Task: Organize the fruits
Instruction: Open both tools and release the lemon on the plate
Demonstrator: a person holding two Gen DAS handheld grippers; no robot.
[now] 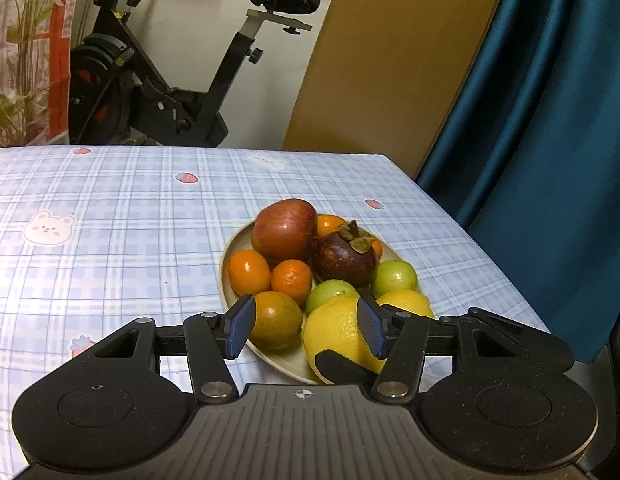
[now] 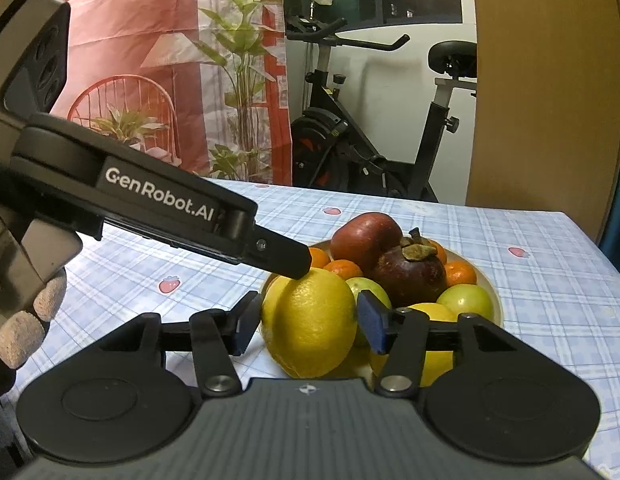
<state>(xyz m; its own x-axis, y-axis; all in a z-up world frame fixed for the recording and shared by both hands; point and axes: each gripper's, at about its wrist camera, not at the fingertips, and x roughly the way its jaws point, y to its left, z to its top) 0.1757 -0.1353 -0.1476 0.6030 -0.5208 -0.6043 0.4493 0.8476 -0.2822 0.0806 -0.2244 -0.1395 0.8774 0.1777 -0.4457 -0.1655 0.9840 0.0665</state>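
Right gripper point(image 2: 308, 328): nearest item; its jaws stand either side of the large lemon.
Right gripper pads: the right-side pad meets the lemon's skin and the left-side pad is just beside it; I cannot tell whether they press.
Left gripper point(image 1: 306, 328): jaws apart, clamping nothing; in the right wrist view it comes in from the left, and one fingertip point(image 2: 298, 266) rests on top of the large lemon.
Gloved hand point(image 2: 26, 320): at the left edge of the right wrist view, wrapped round the left gripper's handle.
Large lemon point(image 2: 310, 320): yellow, at the near rim of the plate, between the right gripper's pads.
Second lemon point(image 1: 405, 302): beside the large one, on its right, also at the near rim.
Greenish tangerine point(image 1: 276, 320): near left of the plate, touching the large lemon.
Green fruits point(image 1: 394, 276): two, just behind the lemons.
Tangerines point(image 1: 249, 272): two on the left side of the plate, more partly hidden at the back.
Mangosteen point(image 1: 343, 256): dark purple, dry calyx upward, mid-plate.
Apple point(image 1: 284, 234): red, at the far left of the pile, touching the mangosteen.
Plate point(image 1: 230, 256): pale and shallow, holding all the fruit, near the table's right edge.
Tablecloth point(image 1: 110, 220): blue check with bears and strawberries.
Exercise bike point(image 1: 170, 92): black, beyond the table.
Wooden panel point(image 1: 389, 60): upright, right of the bike.
Blue curtain point(image 1: 549, 120): far right.
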